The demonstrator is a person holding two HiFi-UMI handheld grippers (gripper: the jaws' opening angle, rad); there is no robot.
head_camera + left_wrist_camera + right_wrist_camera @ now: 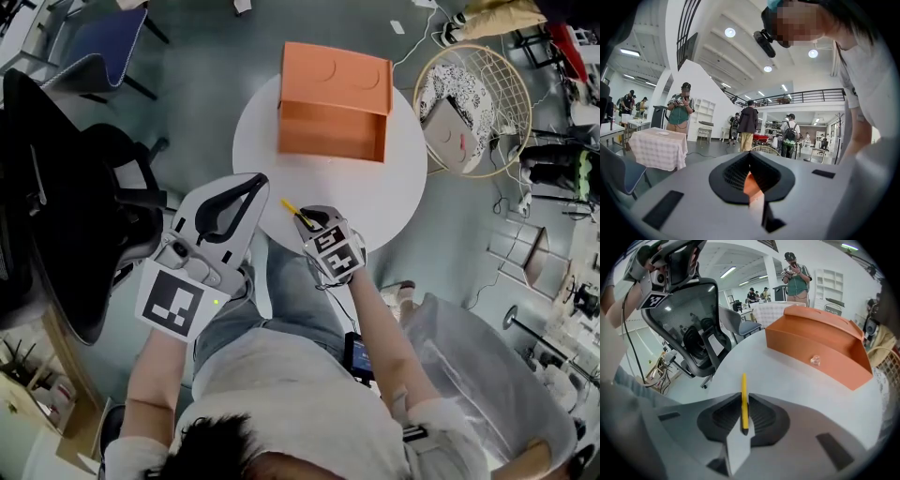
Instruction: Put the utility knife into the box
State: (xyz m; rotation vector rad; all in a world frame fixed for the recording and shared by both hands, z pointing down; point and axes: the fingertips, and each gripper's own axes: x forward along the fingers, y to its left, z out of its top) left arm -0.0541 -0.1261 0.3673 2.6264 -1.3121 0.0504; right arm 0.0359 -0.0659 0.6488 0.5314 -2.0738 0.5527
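A slim yellow utility knife (297,214) sticks out forward from my right gripper (312,221), which is shut on it over the near edge of the round white table (384,202). In the right gripper view the knife (744,401) stands on edge between the dark pads, pointing towards the table (787,380). The orange box (333,105) stands at the table's far side, its open front facing me; in the right gripper view the box (820,350) is ahead and to the right. My left gripper (255,187) is shut and empty, held to the left of the right one.
A black office chair (66,187) stands close on the left, with a blue chair (103,42) behind it. A round wire chair (473,108) sits right of the table. A clear plastic bin (487,375) is at the lower right. People stand in the hall beyond.
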